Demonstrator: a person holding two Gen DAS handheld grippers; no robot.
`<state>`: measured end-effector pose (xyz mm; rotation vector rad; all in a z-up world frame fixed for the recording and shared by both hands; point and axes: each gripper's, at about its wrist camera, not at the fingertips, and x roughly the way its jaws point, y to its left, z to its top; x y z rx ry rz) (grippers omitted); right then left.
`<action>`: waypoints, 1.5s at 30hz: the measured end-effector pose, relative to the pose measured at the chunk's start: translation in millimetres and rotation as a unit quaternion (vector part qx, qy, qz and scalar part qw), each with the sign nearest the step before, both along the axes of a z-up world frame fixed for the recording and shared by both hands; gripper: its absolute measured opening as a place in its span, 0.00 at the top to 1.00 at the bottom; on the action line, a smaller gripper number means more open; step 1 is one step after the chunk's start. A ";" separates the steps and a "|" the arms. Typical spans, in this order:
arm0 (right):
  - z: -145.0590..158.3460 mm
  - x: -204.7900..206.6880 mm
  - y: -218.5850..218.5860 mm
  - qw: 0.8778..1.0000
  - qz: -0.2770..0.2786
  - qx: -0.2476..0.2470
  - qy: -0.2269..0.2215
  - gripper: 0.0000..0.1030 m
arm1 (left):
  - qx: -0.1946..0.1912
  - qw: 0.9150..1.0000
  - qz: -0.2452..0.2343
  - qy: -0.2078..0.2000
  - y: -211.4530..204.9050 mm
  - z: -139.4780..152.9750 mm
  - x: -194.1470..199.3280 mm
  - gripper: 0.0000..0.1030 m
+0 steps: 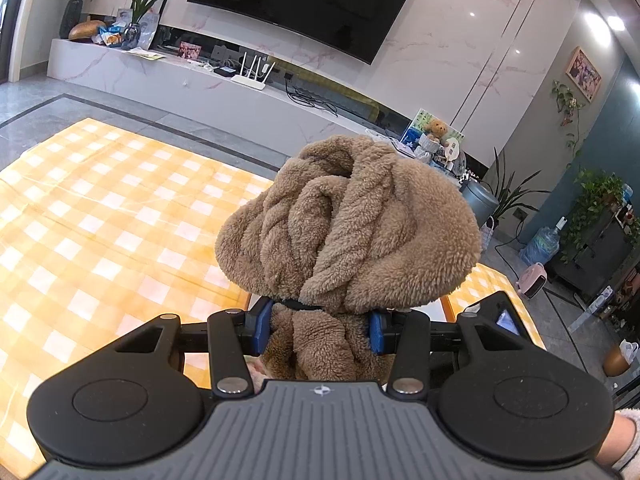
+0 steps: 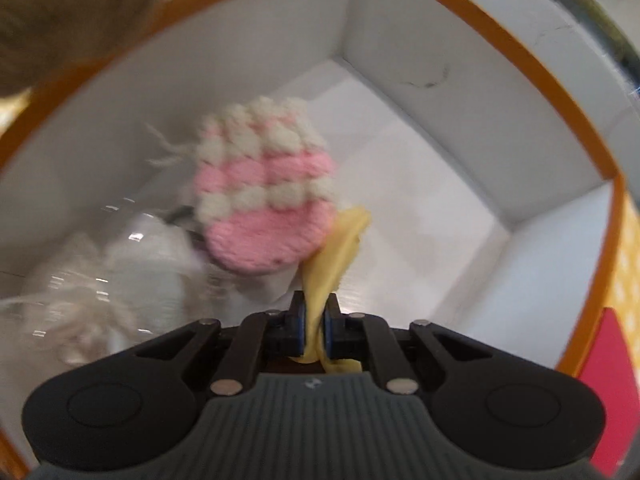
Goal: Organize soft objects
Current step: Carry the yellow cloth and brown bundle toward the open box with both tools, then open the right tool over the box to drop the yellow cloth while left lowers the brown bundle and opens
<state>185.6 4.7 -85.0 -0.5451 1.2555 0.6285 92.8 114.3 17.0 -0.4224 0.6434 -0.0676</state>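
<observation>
My left gripper [image 1: 319, 326] is shut on a brown fluffy fleece bundle [image 1: 348, 224] and holds it up above the yellow checked tablecloth [image 1: 100, 216]. My right gripper [image 2: 316, 320] is shut on a thin yellow cloth strip [image 2: 332, 260] and reaches down inside a white box with an orange rim [image 2: 440, 92]. A pink and cream knitted piece [image 2: 266, 192] lies in the box just beyond the strip. White fluffy items in clear plastic [image 2: 100, 276] lie at the box's left. A blurred brown fluffy shape [image 2: 60, 12] shows past the box's upper left rim.
Beyond the table are a grey tiled floor, a white TV console [image 1: 200, 76] with a router and clutter, and a wall TV [image 1: 304, 0]. A pink object [image 2: 612, 392] lies outside the box's right rim.
</observation>
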 end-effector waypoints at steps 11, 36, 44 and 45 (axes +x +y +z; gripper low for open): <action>20.9 5.8 -17.8 0.997 -0.047 0.042 -0.040 0.21 | 0.006 1.000 -0.013 0.005 -7.2 -0.4 9.8 0.50; 92.6 -44.8 -122.3 0.934 -0.116 0.121 -0.314 0.05 | 0.008 0.990 -0.086 0.109 -54.9 -39.7 49.9 0.50; 79.5 -32.2 -127.5 0.938 -0.129 0.117 -0.301 0.05 | 0.082 0.982 -0.112 0.125 -87.5 -50.2 60.7 0.46; 77.6 -30.8 -127.0 0.938 -0.133 0.114 -0.300 0.05 | 0.091 0.981 -0.112 0.127 -89.2 -51.3 60.7 0.43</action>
